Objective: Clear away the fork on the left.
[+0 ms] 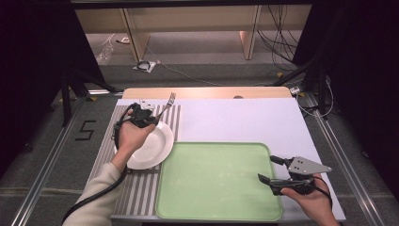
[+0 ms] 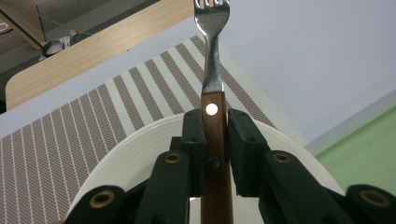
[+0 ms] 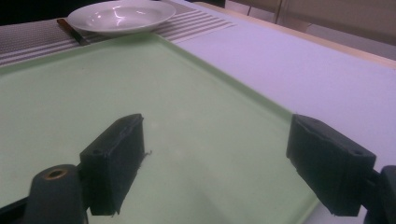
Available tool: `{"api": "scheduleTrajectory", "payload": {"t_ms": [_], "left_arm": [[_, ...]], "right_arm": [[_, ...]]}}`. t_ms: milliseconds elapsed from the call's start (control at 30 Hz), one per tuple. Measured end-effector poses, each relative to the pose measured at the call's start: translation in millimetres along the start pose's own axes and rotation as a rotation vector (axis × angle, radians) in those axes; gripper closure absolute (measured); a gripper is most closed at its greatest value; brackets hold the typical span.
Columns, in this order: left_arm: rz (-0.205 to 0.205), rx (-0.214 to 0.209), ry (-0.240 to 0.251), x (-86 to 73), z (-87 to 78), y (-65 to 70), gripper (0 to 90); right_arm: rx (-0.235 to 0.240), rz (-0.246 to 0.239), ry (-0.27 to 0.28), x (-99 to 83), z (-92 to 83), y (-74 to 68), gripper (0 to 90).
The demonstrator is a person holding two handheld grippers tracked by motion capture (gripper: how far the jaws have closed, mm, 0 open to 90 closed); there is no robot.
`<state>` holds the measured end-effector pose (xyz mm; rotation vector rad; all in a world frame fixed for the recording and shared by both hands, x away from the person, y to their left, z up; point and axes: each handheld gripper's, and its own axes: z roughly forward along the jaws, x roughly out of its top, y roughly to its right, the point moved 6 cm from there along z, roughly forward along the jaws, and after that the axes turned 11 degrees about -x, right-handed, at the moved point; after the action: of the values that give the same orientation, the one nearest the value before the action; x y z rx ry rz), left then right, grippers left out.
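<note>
Ahead of the right gripper's (image 3: 215, 170) wide-apart jaws the green tray (image 3: 70, 102) lies bare; the white plate (image 3: 122, 15) sits far beyond.

The high view looks forward and down from above the person's side, taking in the whole table, the green tray (image 1: 219, 181), the white plate (image 1: 153, 146) and the floor beyond. The left gripper view sits close over that plate (image 2: 126, 154), looking along a fork (image 2: 212, 56) across the striped placemat (image 2: 70, 130). The right gripper view rides low over the tray (image 3: 140, 79), facing the plate (image 3: 121, 16) far off. All three views share the plate.
</note>
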<state>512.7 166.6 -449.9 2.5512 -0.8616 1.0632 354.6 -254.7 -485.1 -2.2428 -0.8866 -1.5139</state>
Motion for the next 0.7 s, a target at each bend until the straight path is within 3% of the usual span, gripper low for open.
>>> {"api": "scheduleTrajectory", "payload": {"t_ms": [367, 700], "left_arm": [[-0.006, -0.007, 0.076, -8.9, -5.5, 26.5, 77.0], [-0.002, -0.033, 0.086, -21.7, -7.8, 49.7, 77.0]], "right_arm": [[-0.003, -0.007, -0.011, -0.4, -1.0, 0.0, 20.3], [0.005, -0.005, 0.0, 0.6, -1.1, -1.5, 20.3]]}}
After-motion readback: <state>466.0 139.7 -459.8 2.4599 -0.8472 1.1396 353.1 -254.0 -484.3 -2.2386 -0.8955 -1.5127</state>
